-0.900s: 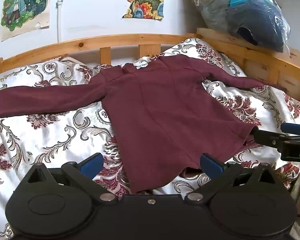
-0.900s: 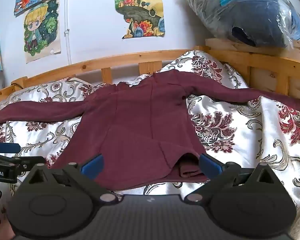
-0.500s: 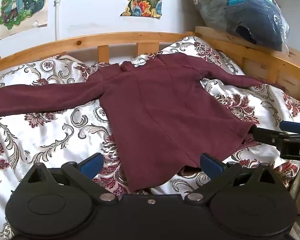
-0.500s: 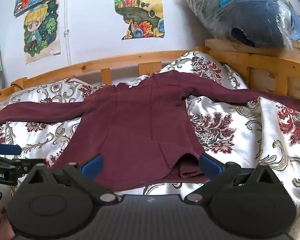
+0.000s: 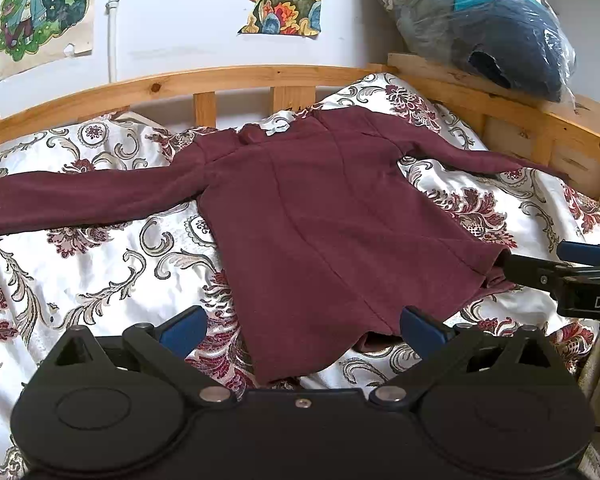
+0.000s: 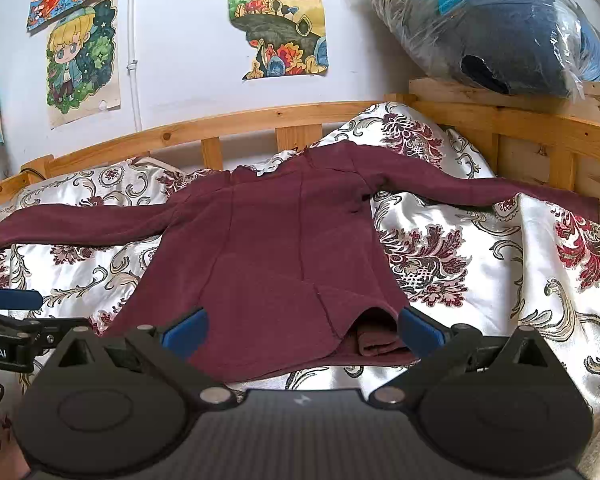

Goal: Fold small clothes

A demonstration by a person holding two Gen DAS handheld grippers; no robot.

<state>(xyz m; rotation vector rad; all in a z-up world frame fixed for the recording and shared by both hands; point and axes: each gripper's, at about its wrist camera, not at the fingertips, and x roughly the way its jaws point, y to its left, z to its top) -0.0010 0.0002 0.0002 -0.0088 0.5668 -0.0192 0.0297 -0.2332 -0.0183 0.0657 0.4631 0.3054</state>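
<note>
A maroon long-sleeved top (image 5: 320, 216) lies spread flat on the bed's floral satin bedspread (image 5: 100, 264), collar toward the wooden headboard rail (image 5: 220, 80), hem at the near edge, one sleeve stretched toward each side of the bed. At the hem's right part a fold of cloth is tucked under (image 6: 376, 340).

The left gripper (image 5: 300, 326) hovers over the hem with its blue-padded jaws wide and nothing between the pads. The right gripper (image 6: 300, 326) stands just as wide — also gripping nothing.

Readable writing is scant: "DA" on the right gripper's body in the left view, "bot.AI" on the left gripper's in the right view. Cartoon posters (image 6: 82, 60) hang on the wall; a plastic-wrapped bundle (image 6: 500, 24) sits on the bed's wooden end board at the right corner.
</note>
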